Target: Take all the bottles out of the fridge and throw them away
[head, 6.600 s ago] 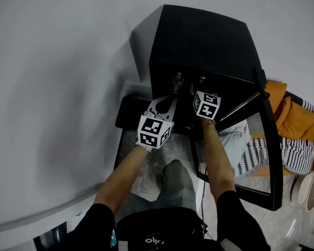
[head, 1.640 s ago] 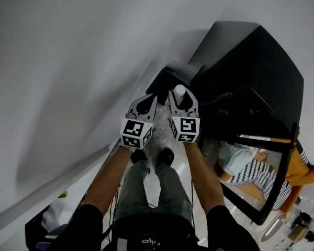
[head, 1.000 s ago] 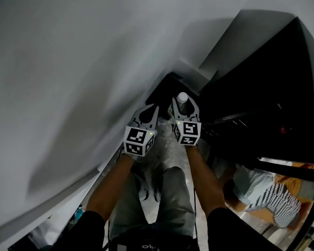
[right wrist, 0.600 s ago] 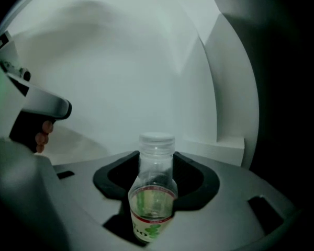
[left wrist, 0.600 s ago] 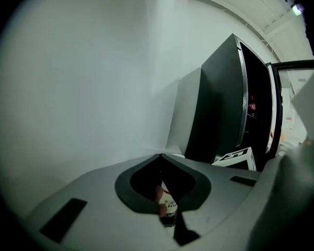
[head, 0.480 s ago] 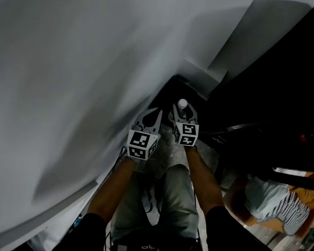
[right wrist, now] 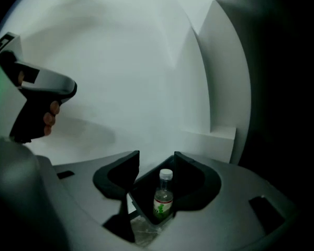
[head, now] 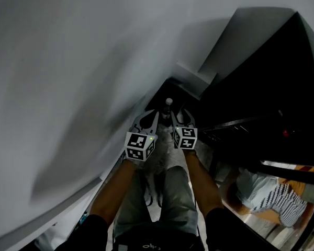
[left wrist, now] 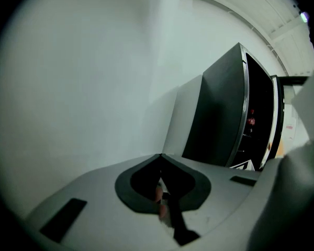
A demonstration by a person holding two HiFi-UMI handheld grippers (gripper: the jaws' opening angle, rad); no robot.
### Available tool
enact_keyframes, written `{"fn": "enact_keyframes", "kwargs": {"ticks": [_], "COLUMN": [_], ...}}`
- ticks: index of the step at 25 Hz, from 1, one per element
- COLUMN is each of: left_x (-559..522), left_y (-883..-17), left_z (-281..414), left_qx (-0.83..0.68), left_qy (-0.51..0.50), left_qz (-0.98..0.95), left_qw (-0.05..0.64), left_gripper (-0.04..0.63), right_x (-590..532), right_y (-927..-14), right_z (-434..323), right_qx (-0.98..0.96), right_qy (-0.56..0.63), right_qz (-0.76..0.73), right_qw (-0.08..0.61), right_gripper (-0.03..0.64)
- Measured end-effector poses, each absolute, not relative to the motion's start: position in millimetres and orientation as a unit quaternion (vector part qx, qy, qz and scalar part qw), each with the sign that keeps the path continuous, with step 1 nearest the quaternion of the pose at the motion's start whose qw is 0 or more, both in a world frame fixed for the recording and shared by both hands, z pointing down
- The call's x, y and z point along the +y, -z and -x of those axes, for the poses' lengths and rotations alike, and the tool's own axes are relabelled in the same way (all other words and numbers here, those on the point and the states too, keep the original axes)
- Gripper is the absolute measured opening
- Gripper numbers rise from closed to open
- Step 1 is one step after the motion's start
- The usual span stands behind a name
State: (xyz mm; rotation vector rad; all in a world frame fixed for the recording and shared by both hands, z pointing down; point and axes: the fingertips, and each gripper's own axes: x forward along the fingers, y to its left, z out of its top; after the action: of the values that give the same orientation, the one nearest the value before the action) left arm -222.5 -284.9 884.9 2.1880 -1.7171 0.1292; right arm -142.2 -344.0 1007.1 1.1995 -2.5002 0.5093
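— Fingers on the left gripper point(left wrist: 161, 160)?
— Pressed together, tip to tip, nothing between them. It points toward a plain white wall point(left wrist: 94, 77). The tall black fridge point(left wrist: 220, 119) stands to its right with the door swung open and a small red light point(left wrist: 250, 121) inside.
— And the right gripper point(right wrist: 153, 163)?
— Black fingers point(right wrist: 118, 172) spread wide, pinching nothing. In the gap shows the small clear bottle point(right wrist: 163, 197) with a white cap and a green label. It stands upright, lower than the fingertips and beyond them, in what looks like a black bin point(right wrist: 141, 202). Dark space separates the bottle from the left-hand finger. Its other edge lies close to the right-hand finger's outline.
— Does the head view agree?
— Yes. The bottle's cap shows just ahead of both grippers, a little left of the right one, against the dark patch in the corner where wall meets fridge. The left marker cube point(head: 140, 145) and right marker cube point(head: 184, 137) sit side by side, near each other but apart.
— Ground?
— A crinkled clear plastic sheet point(right wrist: 142, 233) lies just this side of the bin. The person's grey trousers point(head: 162, 192) show below the grippers.
— Anything else?
— The right gripper view catches the left gripper at upper left, with a hand point(right wrist: 48, 114) wrapped round its dark handle.
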Motion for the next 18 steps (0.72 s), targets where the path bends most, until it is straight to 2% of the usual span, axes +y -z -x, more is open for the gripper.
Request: {"fn": "enact_keyframes", "kwargs": {"ticks": [4,9,12,18], "left_x": [-273.3,-249.9,-234.9,-199.8], "left_y": [-806.3,-684.5,-616.2,-511.8], "left_z": [207.5,188.1,179.6,162.6], "left_qx": [-0.596,-0.574,-0.561,-0.529], "left_qy": [-0.046,-0.047,-0.05,-0.051], "left_qz": [-0.779,-0.796,-0.807,-0.832], "left_qw": [0.188,0.185,0.178,0.162], "left_gripper": [0.006,0.006,0.006,0.006], "right_x": [-323.7,-289.6,-269.2,-222.9], "right_y": [-907.8,-766.8,-687.1,-559.7], "right_z": [125.7,106.8,96.7,79.7], "right_qx": [-0.87,-0.859,-0.854,-0.848], "right_qy": [-0.188,-0.185,-0.192,-0.181], "right_qz": [-0.428,-0.455,-0.468,-0.487], "right_qw": [0.156,0.145,0.124,0.104], "right_gripper": [0.188,0.055,0.01,0.008]}}
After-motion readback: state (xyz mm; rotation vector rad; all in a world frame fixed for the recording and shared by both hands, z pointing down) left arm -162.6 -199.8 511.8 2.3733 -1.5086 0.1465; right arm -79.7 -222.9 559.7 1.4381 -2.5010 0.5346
